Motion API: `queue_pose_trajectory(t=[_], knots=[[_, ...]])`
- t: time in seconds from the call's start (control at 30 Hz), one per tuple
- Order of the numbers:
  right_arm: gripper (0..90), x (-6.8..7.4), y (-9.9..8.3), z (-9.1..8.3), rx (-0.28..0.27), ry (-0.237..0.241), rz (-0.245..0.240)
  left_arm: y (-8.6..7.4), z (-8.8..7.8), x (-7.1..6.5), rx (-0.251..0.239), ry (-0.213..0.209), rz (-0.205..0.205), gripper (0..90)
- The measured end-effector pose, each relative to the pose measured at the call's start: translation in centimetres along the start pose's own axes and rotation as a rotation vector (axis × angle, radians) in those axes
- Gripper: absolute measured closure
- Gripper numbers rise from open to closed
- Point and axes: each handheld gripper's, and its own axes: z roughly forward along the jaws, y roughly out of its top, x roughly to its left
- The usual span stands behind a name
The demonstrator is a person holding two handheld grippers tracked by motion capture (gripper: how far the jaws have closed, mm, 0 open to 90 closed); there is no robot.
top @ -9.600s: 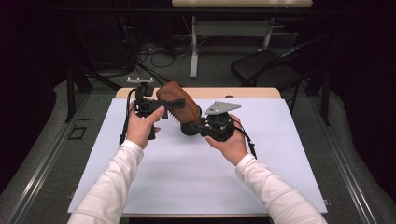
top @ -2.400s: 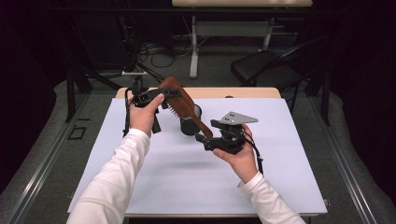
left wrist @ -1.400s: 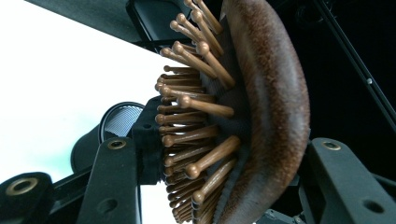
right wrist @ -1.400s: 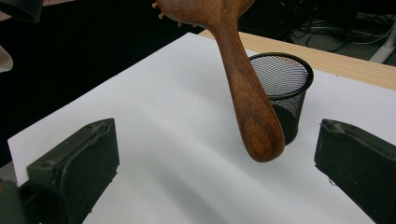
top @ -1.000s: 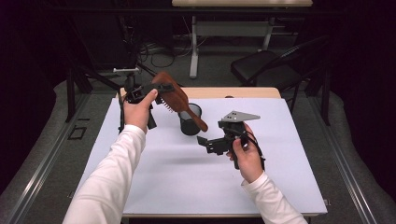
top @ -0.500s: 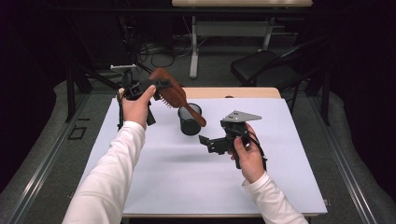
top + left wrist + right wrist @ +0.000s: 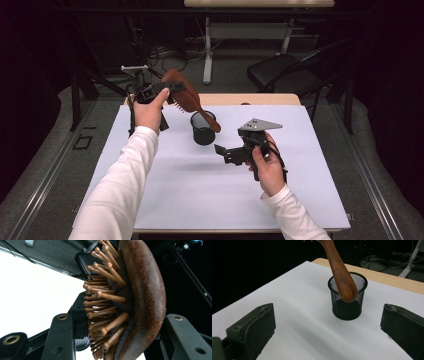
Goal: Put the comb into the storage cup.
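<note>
A brown wooden hairbrush hangs in the air over the table's far left. My left gripper is shut on its head. In the left gripper view the two jaws press the brush's curved back and its wooden bristles. The handle slants down to the rim of a black mesh cup, which stands upright on the white table. I cannot tell whether the tip touches the rim. My right gripper floats to the right of the cup, open with nothing in it.
A tan wooden strip runs along the table's far edge. A dark chair, desk legs and cables stand on the floor beyond. A grey three-cornered plate tops the right gripper.
The right gripper, once at the brush with the left, has let go and drawn back to the right. Over the last second the left hand has lifted the brush slightly.
</note>
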Motion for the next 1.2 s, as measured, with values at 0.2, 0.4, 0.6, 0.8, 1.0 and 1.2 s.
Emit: queue_pose_trajectory(t=[0.2, 0.4, 0.6, 0.8, 1.0, 1.2], knots=[[0.0, -0.1, 0.0, -0.1, -0.004, -0.008, 0.003, 0.1, 0.2, -0.5, -0.011, 0.011, 0.011, 48.5], [0.0, -0.3, 0.0, -0.1, -0.003, -0.009, 0.006, 0.3, 0.3, -0.6, -0.041, 0.025, 0.01, 48.6], [0.0, -0.3, -0.1, 0.0, 0.0, -0.01, 0.008, 0.5, 0.2, -0.5, -0.065, 0.037, 0.011, 48.6], [0.0, -0.3, -0.1, 0.1, 0.004, -0.006, 0.011, 0.9, -0.1, -0.1, -0.091, 0.053, 0.002, 48.6], [0.0, -0.4, -0.1, 0.0, 0.001, -0.007, 0.009, 1.3, -0.5, 0.2, -0.118, 0.074, -0.001, 48.5], [0.0, -0.3, -0.1, 0.1, 0.005, -0.004, 0.009, 1.5, -0.8, 0.5, -0.133, 0.092, 0.003, 48.6]])
